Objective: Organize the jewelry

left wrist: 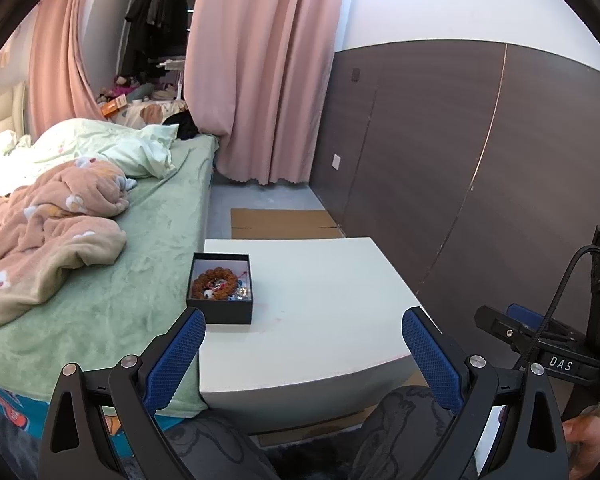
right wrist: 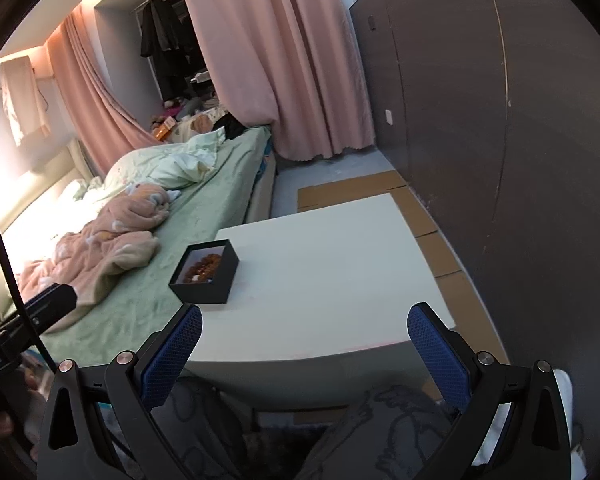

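Both my wrist views look forward and down from the near desk [left wrist: 320, 300] edge; the right sits further right, and both share box [left wrist: 220, 294] and bed [left wrist: 100, 280].

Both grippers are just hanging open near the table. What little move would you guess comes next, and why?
Probably the left gripper eases forward toward the black box. The beads already lie inside it, the white table looks otherwise bare, and the box sits on the left side. The right gripper is also open, holding nothing.

White table [left wrist: 320, 292] stood beside the bed [left wrist: 148, 216]; one open black box [left wrist: 220, 292] of jewelry sat near its left edge.
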`<action>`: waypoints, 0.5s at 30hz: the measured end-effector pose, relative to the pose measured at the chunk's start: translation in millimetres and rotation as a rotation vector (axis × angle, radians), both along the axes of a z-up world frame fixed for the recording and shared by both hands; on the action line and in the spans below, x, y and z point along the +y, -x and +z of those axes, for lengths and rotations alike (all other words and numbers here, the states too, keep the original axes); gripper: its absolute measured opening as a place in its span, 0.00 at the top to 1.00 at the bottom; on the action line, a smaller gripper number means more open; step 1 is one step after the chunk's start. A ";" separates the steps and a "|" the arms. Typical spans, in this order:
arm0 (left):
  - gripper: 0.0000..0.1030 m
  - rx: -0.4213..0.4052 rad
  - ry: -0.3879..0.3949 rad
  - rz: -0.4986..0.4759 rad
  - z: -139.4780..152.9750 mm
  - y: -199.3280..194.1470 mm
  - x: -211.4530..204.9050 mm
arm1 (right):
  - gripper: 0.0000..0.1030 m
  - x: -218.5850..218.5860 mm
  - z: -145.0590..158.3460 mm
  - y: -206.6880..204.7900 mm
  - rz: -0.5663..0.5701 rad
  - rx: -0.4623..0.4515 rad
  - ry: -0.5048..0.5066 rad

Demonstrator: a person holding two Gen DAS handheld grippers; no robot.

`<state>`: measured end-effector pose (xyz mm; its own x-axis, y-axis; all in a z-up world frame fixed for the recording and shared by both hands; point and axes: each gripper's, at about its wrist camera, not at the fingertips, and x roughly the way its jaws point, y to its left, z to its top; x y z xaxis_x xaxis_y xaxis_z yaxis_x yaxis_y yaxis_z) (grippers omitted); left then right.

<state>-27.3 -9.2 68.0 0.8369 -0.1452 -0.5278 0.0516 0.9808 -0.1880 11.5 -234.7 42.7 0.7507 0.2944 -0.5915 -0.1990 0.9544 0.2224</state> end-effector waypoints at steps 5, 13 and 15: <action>0.04 -0.001 0.016 0.025 1.7 1.1 7.7 | 0.00 -0.6 2.6 0.3 0.017 0.006 -0.023; 0.04 0.044 -0.006 0.050 -5.5 -5.2 6.1 | 0.00 2.0 -3.7 -0.5 0.025 0.019 -0.001; 0.04 0.045 -0.017 0.059 -8.8 -6.8 4.1 | 0.00 0.7 -8.2 -2.9 0.029 0.032 0.001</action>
